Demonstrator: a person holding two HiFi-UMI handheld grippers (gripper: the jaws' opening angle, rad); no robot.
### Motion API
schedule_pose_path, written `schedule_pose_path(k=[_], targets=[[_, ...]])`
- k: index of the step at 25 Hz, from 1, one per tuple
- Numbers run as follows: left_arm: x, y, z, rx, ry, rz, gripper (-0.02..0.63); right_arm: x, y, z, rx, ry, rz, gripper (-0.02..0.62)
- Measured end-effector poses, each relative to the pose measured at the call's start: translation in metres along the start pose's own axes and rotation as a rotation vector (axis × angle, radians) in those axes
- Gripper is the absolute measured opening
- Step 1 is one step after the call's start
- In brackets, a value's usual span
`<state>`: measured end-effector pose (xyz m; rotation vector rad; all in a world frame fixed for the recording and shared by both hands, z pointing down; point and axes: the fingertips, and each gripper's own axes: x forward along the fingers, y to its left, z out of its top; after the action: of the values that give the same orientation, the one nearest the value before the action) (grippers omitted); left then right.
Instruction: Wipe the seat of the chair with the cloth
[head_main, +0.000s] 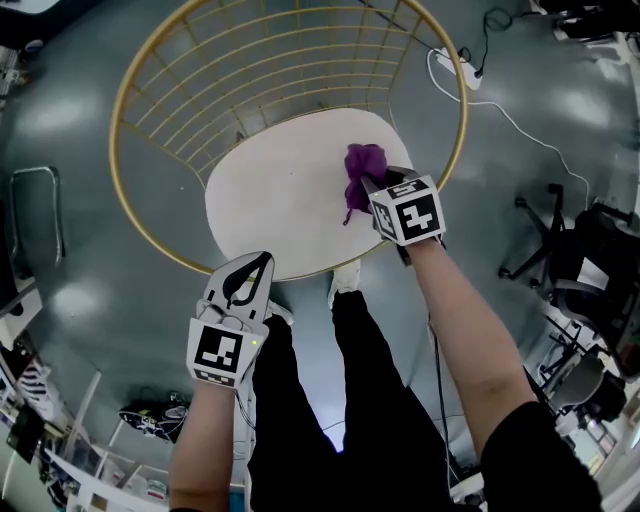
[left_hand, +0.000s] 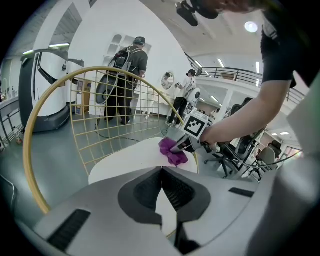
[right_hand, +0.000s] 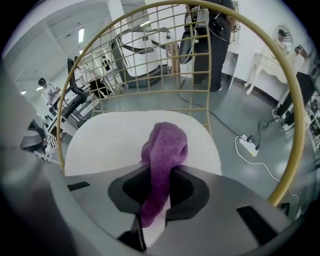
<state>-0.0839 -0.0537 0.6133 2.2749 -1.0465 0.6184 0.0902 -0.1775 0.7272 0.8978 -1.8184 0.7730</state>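
**Head view:** The right gripper is squeezed tight on the purple cloth. The cloth sits on the white seat, near the right edge. A push to the right could slide it off the seat or bump the gold rim. There is lots of bare seat to the left. The left gripper hangs by the front edge.

**Left gripper view:** The left gripper has its jaws pressed together with nothing in them. It could get in the way if the wiping comes toward it.

**Right gripper view:** The purple cloth is bunched up, so a hard push might tug it out of the jaws. The gold wire back stands just ahead.
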Motion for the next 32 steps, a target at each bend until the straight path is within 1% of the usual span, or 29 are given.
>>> schedule_pose_path(k=[5, 10, 17, 24, 26, 28, 30, 32], targets=[[0.008, -0.007, 0.012, 0.013, -0.003, -0.007, 0.008, -0.017, -0.031, -0.002, 0.014, -0.006, -0.057, 0.075], [0.003, -0.003, 0.019, 0.019, -0.013, -0.011, 0.008, -0.028, -0.037, 0.002, -0.008, 0.006, -0.111, 0.075], [0.006, -0.01, 0.028, 0.024, -0.014, -0.015, 0.008, -0.042, -0.057, 0.0, -0.032, 0.028, -0.187, 0.075], [0.001, -0.01, 0.034, 0.028, -0.024, -0.004, 0.008, -0.057, -0.069, 0.003, -0.027, 0.012, -0.225, 0.075], [-0.002, -0.009, 0.035, 0.025, -0.03, 0.002, 0.008, -0.061, -0.066, 0.008, -0.042, -0.004, -0.226, 0.075], [-0.005, -0.006, 0.035, 0.02, -0.037, 0.008, 0.008, -0.064, -0.057, 0.016, -0.058, -0.034, -0.208, 0.075], [-0.009, -0.004, 0.033, 0.016, -0.041, 0.014, 0.008, -0.065, -0.039, 0.027, -0.061, -0.085, -0.151, 0.075], [-0.014, -0.001, 0.031, 0.01, -0.044, 0.022, 0.008, -0.063, -0.014, 0.04, -0.044, -0.145, -0.056, 0.075]])
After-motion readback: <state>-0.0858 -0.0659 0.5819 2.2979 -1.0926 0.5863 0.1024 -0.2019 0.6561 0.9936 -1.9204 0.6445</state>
